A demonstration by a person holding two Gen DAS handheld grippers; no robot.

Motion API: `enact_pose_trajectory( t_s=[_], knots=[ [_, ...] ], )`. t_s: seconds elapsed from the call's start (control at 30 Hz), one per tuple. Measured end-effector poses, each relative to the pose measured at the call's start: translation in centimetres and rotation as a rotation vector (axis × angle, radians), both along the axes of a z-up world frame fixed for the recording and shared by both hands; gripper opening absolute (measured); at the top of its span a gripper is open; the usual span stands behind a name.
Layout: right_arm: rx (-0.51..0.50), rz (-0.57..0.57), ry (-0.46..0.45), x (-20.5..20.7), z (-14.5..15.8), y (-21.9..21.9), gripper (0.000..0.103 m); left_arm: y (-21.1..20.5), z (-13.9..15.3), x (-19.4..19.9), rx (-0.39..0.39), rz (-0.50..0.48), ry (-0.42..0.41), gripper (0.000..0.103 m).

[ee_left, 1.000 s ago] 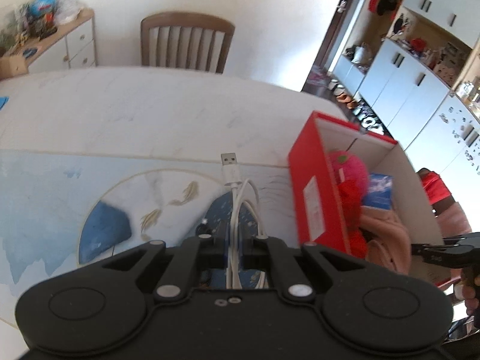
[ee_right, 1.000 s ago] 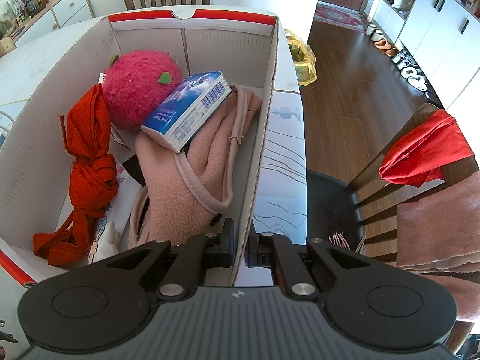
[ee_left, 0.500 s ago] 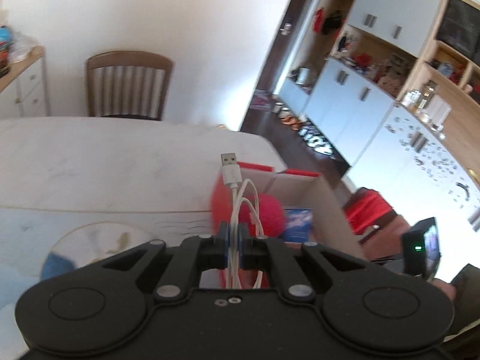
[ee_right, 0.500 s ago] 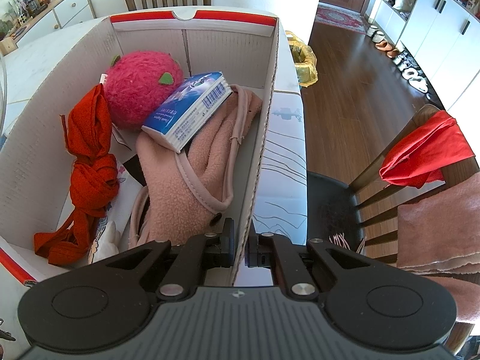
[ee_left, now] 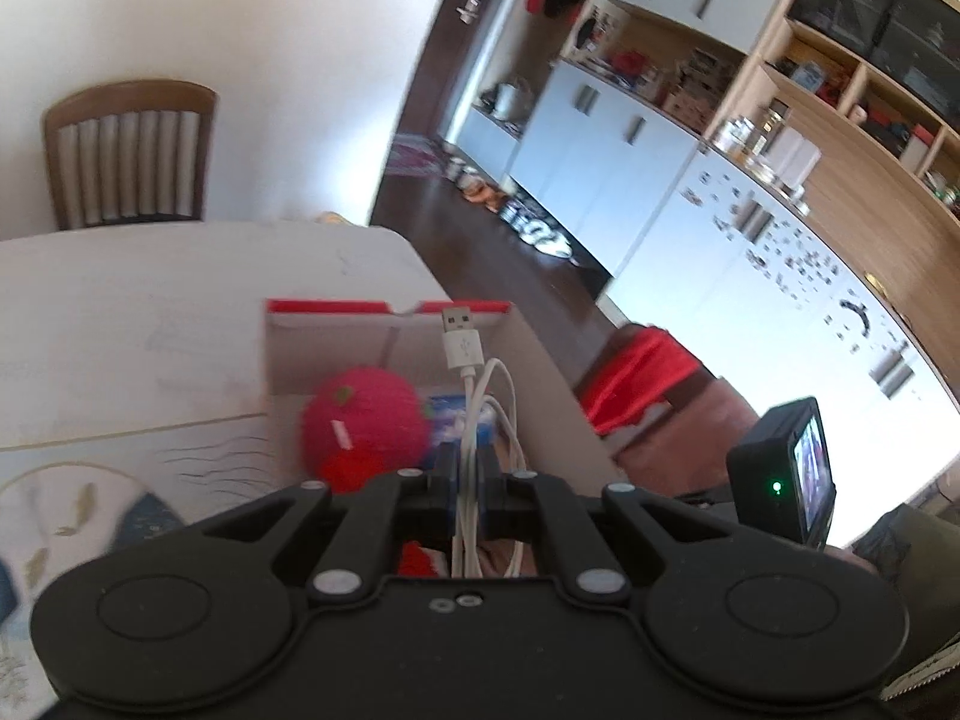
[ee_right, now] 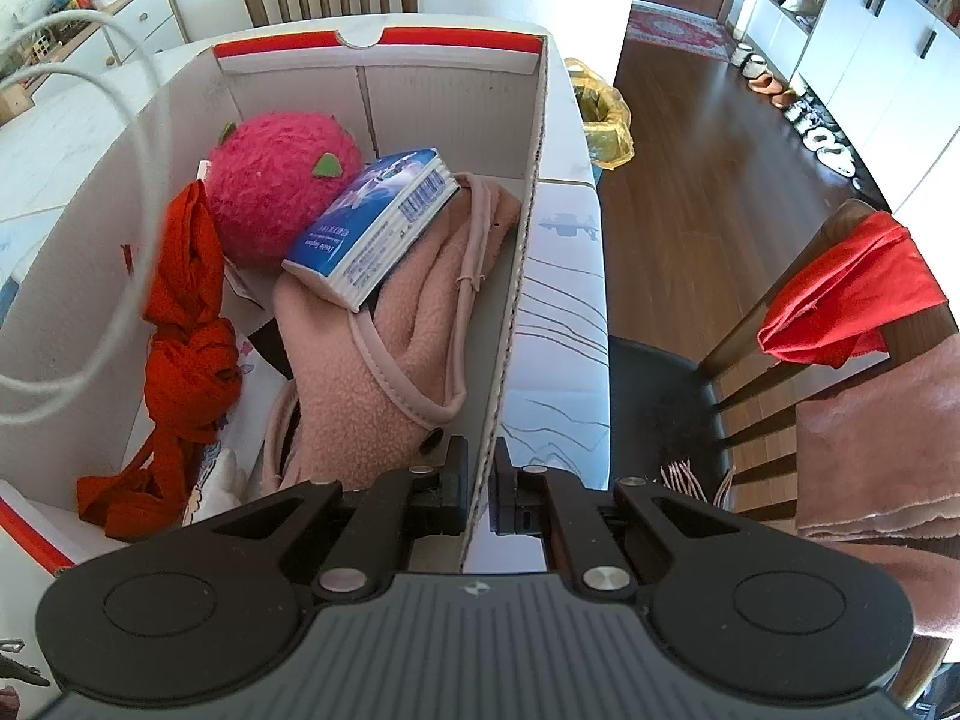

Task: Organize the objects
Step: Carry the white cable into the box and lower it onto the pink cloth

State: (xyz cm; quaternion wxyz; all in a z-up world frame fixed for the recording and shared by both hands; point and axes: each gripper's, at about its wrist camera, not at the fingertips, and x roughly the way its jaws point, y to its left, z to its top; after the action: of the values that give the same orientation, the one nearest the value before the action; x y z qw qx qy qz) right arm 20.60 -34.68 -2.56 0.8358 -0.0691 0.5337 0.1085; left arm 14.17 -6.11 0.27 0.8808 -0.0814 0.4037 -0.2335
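A red-rimmed cardboard box (ee_right: pixel 534 192) stands on the table, holding a pink plush ball (ee_right: pixel 282 186), a blue tissue pack (ee_right: pixel 372 228), a red cloth strip (ee_right: pixel 186 312) and a pink fleece garment (ee_right: pixel 384 360). My right gripper (ee_right: pixel 478 483) is shut on the box's right wall. My left gripper (ee_left: pixel 467 480) is shut on a coiled white USB cable (ee_left: pixel 471 396), held above the box (ee_left: pixel 336 330), plug pointing up. In the right wrist view a loop of the cable (ee_right: pixel 141 192) hangs over the box's left side.
The table (ee_left: pixel 120 324) carries a blue and white patterned mat (ee_left: pixel 90 492). A wooden chair (ee_left: pixel 129 153) stands at its far end. Beside the box on the right is a chair (ee_right: pixel 774 324) draped with a red cloth (ee_right: pixel 852 294). White cabinets (ee_left: pixel 606 150) line the far wall.
My left gripper has carried the cable rightward from over the mat to above the box and turned. The cable loop now shows in the right wrist view. The right gripper has kept still.
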Motion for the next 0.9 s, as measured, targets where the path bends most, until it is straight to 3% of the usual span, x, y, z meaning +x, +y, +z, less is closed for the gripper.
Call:
enact_pose_trajectory(
  t_s=[0.27, 0.53, 0.9],
  knots=[
    [0.008, 0.000, -0.013, 0.0, 0.5, -0.2, 0.006, -3.1, -3.3, 1.3, -0.035, -0.103, 0.108, 0.003],
    [0.016, -0.001, -0.014, -0.1, 0.6, -0.5, 0.006, -4.1, -7.2, 2.3, -0.021, -0.117, 0.185, 0.004],
    [0.019, -0.005, -0.014, -0.4, 0.6, -0.6, 0.006, -6.7, -9.5, 2.9, 0.289, -0.175, 0.109, 0.006]
  ],
)
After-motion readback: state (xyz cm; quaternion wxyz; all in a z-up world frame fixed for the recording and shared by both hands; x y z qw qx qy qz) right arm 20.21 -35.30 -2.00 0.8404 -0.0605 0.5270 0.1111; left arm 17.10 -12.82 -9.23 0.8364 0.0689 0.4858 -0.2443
